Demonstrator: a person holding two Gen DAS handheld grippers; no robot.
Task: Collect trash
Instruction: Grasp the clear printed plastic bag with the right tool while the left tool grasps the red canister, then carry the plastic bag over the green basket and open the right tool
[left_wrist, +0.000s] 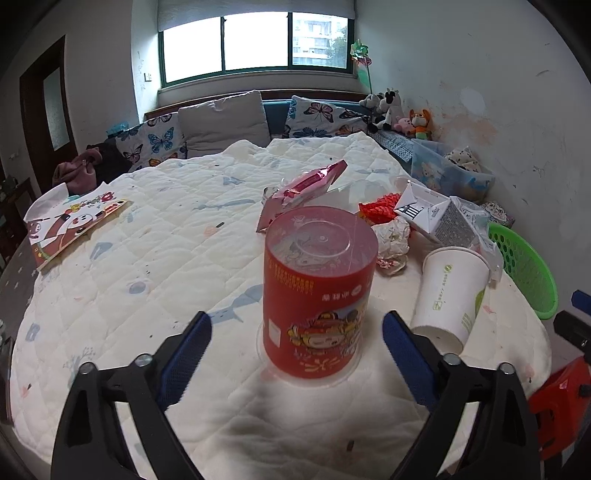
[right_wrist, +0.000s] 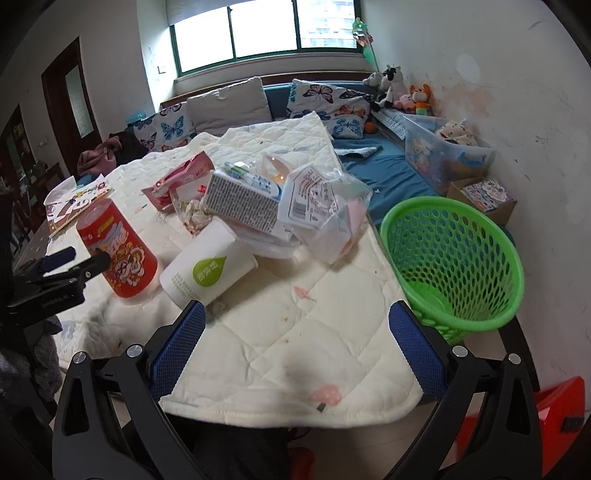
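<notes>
Quilted white cover (right_wrist: 295, 332) drapes the table; trash piles near its far right edge, beside a green basket (right_wrist: 454, 258); left gripper (left_wrist: 295, 332) gapes wide around the upright red canister (left_wrist: 317, 295), untouching; right gripper (right_wrist: 295, 325) spread, empty; window (left_wrist: 255, 40) behind.

Left wrist view: looking forward along 2 blue-padded fingers (left_wrist: 195, 354), low over the quilted table (left_wrist: 147, 258), facing the window (left_wrist: 258, 40); sitting close to the red canister (left_wrist: 317, 295).
Right wrist view: looking forward from the table's near edge, facing the same window (right_wrist: 266, 29), angled toward the green basket (right_wrist: 454, 258) (set at the table's right).
Shared: both are taking in the red canister (right_wrist: 118, 251), white paper cup (left_wrist: 450, 291) (right_wrist: 207, 267), basket (left_wrist: 524, 269), sofa cushions.
</notes>
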